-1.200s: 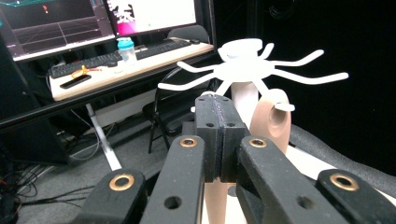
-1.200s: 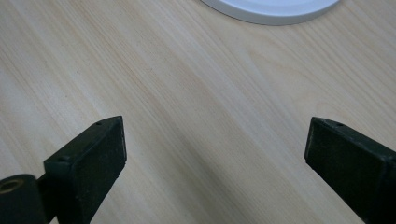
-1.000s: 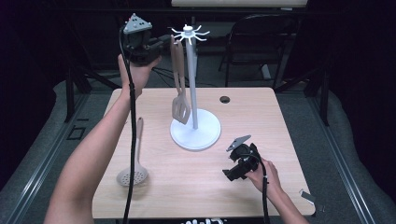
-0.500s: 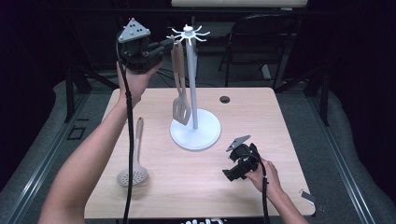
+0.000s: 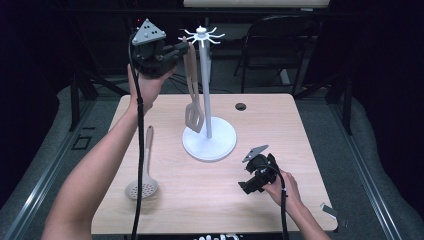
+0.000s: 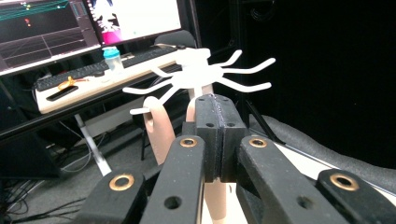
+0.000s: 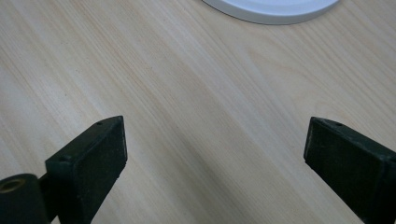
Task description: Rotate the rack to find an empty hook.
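Spatula held near hook rack by left gripper, barely shifted; right gripper spread, unmoved.

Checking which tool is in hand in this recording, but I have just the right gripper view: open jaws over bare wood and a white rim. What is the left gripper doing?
Observer: The left gripper is raised at the top of the white rack, jaws shut on the handle of a slotted spatula.
Operator: Is the spatula on a hook?
Observer: Its looped end sits right by one white hook; whether it hangs there I cannot tell.
Operator: Anything else on the table?
Observer: A perforated skimmer lies flat to the left of the rack.
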